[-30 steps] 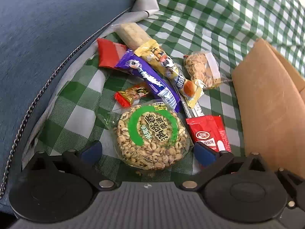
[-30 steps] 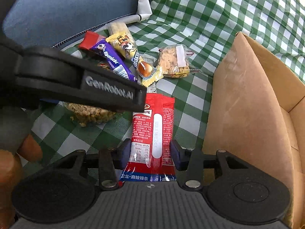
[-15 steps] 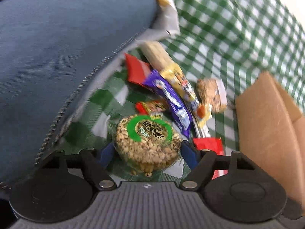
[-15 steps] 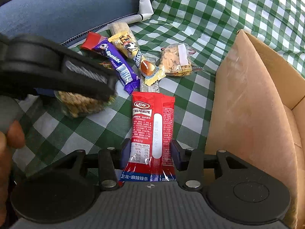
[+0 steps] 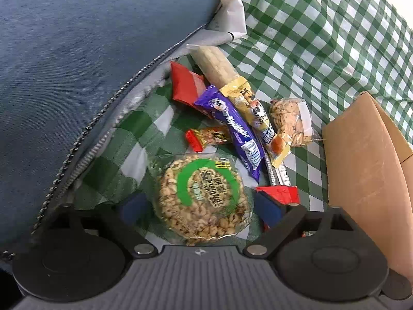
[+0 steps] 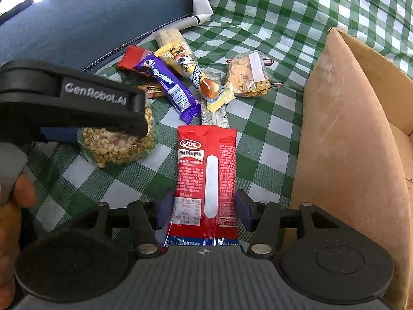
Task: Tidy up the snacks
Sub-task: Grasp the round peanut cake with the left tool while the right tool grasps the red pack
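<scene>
Two grippers work over a pile of snacks on a green checked cloth.

Set fairly wide, the left gripper (image 5: 200, 206) straddles the round puffed-grain cake (image 5: 202, 199), its blue pads close beside the wrapper; whether they press it cannot be told. Narrower, the right gripper (image 6: 204, 213) holds the red spicy-strip packet (image 6: 206, 175) between its pads, packet lying flat just beside the cardboard box (image 6: 343, 134). Beyond lie the purple Alpenliebe bar (image 6: 167, 87) and the bagged cookies (image 6: 246, 76).
</scene>
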`<state>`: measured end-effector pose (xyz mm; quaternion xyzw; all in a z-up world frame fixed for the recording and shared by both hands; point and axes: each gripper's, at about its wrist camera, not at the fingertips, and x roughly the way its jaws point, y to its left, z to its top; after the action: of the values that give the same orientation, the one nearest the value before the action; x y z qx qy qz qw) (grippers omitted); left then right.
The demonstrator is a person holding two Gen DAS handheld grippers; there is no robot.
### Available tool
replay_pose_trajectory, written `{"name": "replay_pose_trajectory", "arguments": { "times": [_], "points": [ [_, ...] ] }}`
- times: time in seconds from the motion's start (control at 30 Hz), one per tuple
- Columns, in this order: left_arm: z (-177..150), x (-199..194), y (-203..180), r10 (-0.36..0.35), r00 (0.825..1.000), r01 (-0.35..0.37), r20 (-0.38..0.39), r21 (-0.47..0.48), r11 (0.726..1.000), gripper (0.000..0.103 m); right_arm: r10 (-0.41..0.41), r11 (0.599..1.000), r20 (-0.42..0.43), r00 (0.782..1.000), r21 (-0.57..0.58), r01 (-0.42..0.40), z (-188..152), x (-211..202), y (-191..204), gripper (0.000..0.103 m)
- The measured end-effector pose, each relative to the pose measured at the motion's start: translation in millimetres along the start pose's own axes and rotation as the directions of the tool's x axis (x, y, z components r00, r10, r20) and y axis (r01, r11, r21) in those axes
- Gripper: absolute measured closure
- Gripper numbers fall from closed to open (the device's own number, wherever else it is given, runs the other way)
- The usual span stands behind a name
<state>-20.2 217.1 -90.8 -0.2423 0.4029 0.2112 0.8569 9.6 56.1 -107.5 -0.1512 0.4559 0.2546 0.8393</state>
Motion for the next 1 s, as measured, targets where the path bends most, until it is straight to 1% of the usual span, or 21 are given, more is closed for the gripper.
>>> {"name": "replay_pose_trajectory", "arguments": {
  "times": [0.17,0.37,0.43,0.57,0.67,1.0],
  "points": [
    [-1.7,11.9,-14.5,0.040,0.999,-0.040,0.000,0.077,0.996,0.007,0.005,1.000,-0.004,1.000,-0.001,-0.005,-0.2,4.0,-0.2,0.044],
    [-3.8,17.2,-18.1,0.049,0.999,-0.048,-0.007,0.109,0.993,0.007,0.009,1.000,0.004,1.000,-0.002,-0.009,-0.8,4.4,-0.9,0.045],
    [-4.1,18.3,-19.7,0.054,0.999,-0.053,-0.007,0.115,0.992,0.007,0.012,1.000,0.007,1.000,-0.002,-0.012,-1.2,4.3,-0.8,0.046],
    [-5.6,19.3,-21.9,0.061,0.998,-0.060,-0.006,0.131,0.990,0.007,0.016,1.000,0.014,1.000,-0.005,-0.016,-2.1,2.9,0.1,0.052],
    [-5.4,18.9,-21.0,0.060,0.998,-0.059,-0.005,0.133,0.989,0.007,0.016,1.000,0.019,1.000,-0.008,-0.016,-2.5,1.7,0.8,0.054],
    [-5.9,19.2,-22.4,0.067,0.998,-0.065,-0.004,0.144,0.987,0.007,0.012,1.000,0.025,1.000,-0.018,-0.012,-2.3,0.0,2.2,0.055]
  ]
}}
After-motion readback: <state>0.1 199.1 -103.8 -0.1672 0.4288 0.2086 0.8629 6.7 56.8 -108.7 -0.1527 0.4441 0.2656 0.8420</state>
